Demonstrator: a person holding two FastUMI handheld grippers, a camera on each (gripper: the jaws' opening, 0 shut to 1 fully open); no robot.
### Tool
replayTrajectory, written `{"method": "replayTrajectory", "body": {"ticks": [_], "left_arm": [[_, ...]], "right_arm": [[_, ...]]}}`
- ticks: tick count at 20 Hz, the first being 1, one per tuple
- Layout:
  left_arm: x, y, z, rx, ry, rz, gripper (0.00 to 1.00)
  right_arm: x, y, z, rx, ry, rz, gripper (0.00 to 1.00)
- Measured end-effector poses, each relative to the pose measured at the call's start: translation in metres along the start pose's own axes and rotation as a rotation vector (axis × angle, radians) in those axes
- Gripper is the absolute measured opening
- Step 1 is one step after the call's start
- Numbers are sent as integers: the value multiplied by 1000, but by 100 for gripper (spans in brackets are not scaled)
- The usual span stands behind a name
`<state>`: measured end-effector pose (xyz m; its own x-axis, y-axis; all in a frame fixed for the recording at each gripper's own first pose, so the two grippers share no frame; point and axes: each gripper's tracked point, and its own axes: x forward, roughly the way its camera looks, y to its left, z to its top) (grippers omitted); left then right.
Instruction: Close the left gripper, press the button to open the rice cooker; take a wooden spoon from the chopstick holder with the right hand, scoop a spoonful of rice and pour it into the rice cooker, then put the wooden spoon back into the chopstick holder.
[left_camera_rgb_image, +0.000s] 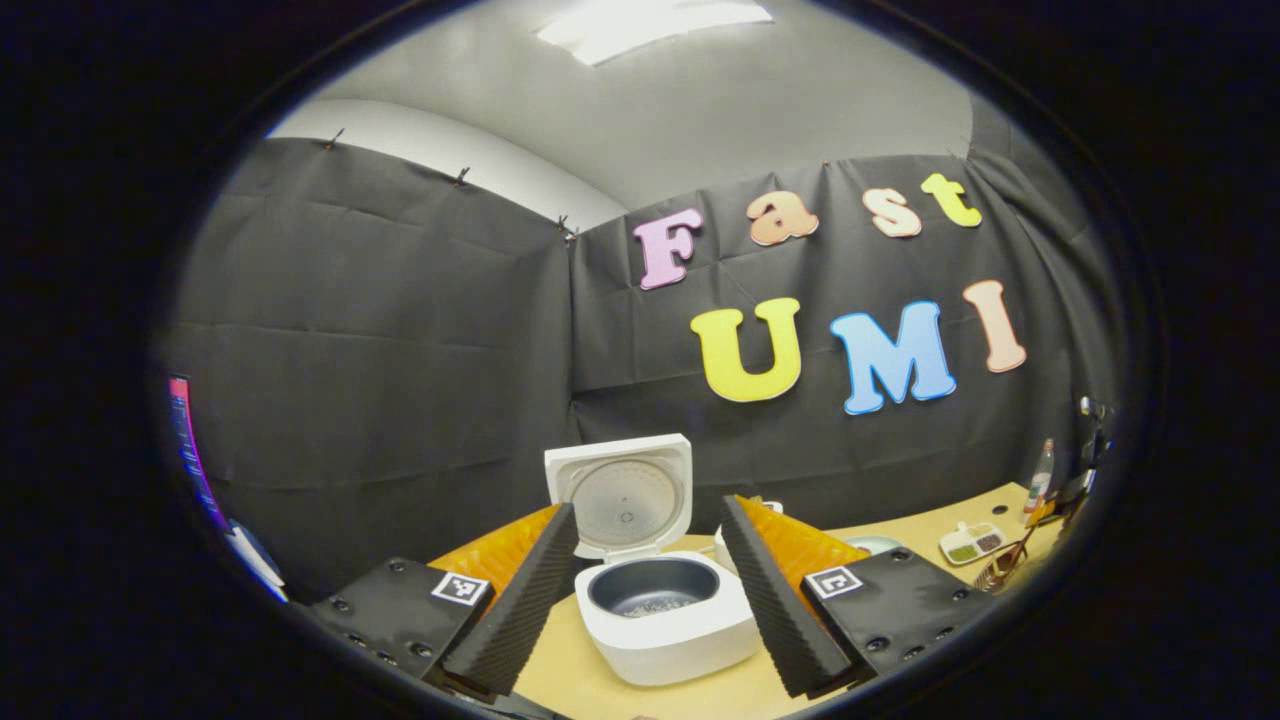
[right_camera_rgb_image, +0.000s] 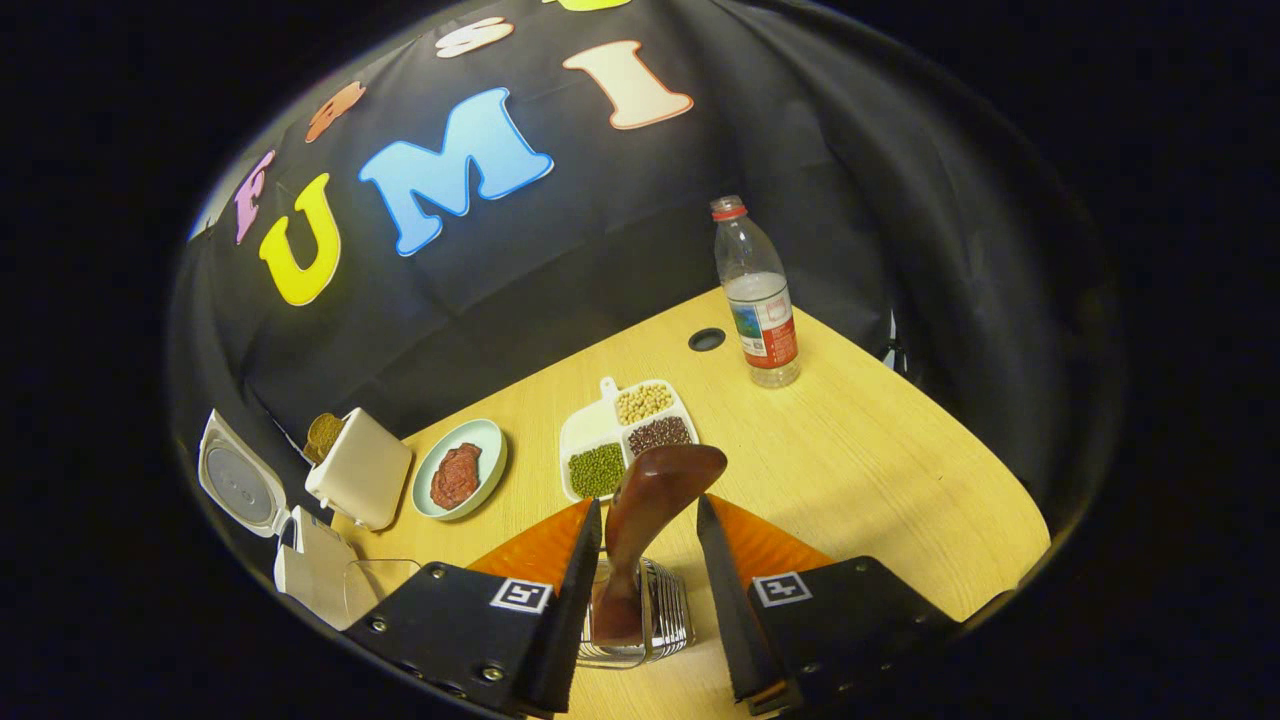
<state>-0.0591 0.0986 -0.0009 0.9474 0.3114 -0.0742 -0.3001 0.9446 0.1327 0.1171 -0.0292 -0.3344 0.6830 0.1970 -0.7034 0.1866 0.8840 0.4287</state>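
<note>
Left gripper view: left tongs (left_camera_rgb_image: 648, 590) open before open rice cooker (left_camera_rgb_image: 668, 610). Right gripper view: right tongs (right_camera_rgb_image: 648, 560) open astride wooden spoon (right_camera_rgb_image: 645, 510).

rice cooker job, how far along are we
Done: the rice cooker stands with its lid up, grains in the pot. In hand: the wooden spoon stands in the chopstick holder, between the open right gripper fingers. Left: withdrawing.

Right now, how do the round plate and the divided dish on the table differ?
The round plate is one open well, pale green, holding a single reddish-brown lump. The divided dish is white, squarish, split into compartments: pale beans, dark beans, green beans, one empty. The plate lies nearer the rice cooker, the dish nearer the bottle. Both lie flat on the table.
</note>
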Motion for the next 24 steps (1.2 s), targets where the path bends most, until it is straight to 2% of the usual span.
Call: {"method": "replayTrajectory", "body": {"ticks": [3, 4, 6, 8, 9, 13, 17, 24], "left_arm": [[1, 4, -4, -13, 14, 4, 100], [2, 5, -6, -17, 18, 7, 100], [1, 9, -6, -18, 13, 6, 99], [2, 15, -7, -15, 9, 5, 99], [2, 16, -7, -17, 7, 2, 99], [10, 22, -12, -42, 9, -10, 99], [17, 27, -20, -73, 11, -28, 99], [29, 44, -35, -95, 15, -53, 99]], "right_arm": [[4, 7, -8, -22, 29, 33, 59], [-1, 2, -6, -36, 22, 14, 59], [7, 1, -1, -19, -12, -6, 18], [2, 12, 1, -17, -16, 18, 19], [-2, 15, 0, -38, -22, 23, 11], [-25, 38, 19, -164, -81, 52, 11], [-53, 64, 47, -212, -162, 63, 11], [-82, 122, 57, -172, -216, 145, 11]]}}
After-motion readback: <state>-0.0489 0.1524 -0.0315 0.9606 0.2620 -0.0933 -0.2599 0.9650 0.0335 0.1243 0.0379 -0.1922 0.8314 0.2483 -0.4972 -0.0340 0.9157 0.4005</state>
